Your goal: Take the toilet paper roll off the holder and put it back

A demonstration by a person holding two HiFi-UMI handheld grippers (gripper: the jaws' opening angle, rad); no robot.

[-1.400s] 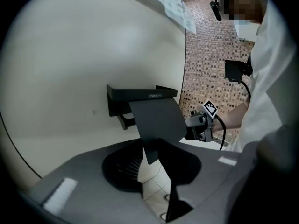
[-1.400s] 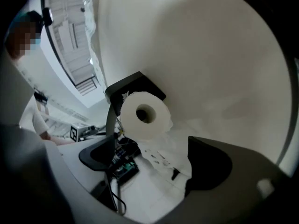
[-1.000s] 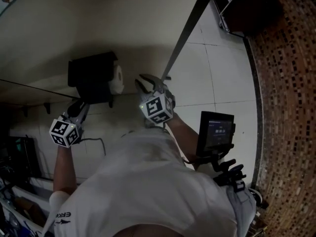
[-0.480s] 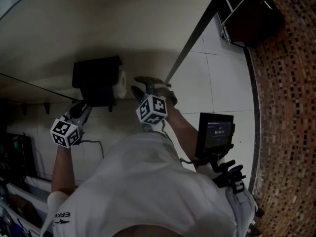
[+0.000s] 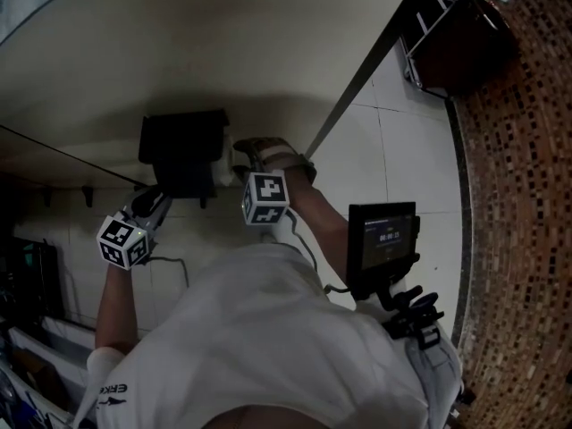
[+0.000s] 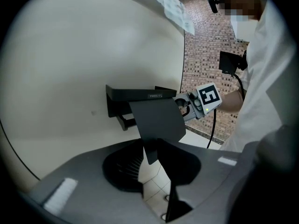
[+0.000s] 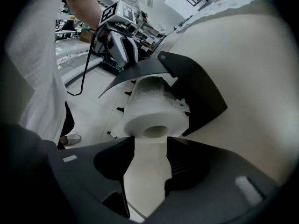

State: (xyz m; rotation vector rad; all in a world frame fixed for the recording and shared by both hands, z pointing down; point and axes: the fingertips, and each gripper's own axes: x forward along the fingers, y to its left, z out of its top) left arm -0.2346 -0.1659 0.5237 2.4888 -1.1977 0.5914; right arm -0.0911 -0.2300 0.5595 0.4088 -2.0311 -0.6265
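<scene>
The white toilet paper roll (image 7: pixel 156 113) sits in the black wall holder (image 5: pixel 183 150), its open core facing my right gripper (image 7: pixel 148 146). That gripper's jaws are opening; its fingertips flank the roll's lower rim and the pads do not press on it. In the head view the right gripper (image 5: pixel 239 155) covers most of the roll. My left gripper (image 6: pixel 156 155) is shut on the lower edge of the holder's hinged cover (image 6: pixel 156 118) and holds it lifted off the roll. From the right gripper view the left gripper (image 7: pixel 122 36) shows above the raised cover (image 7: pixel 138 71).
The holder hangs on a pale wall (image 5: pixel 223 52) above white floor tiles (image 5: pixel 393 141). A dark screen on a mount (image 5: pixel 382 239) sits at the person's right side. A dark rack (image 5: pixel 456 25) stands far right by a brick-patterned surface (image 5: pixel 518 195).
The right gripper has moved left up to the holder, hiding the roll in the head view, and its jaws have widened. The left gripper stays on the cover.
</scene>
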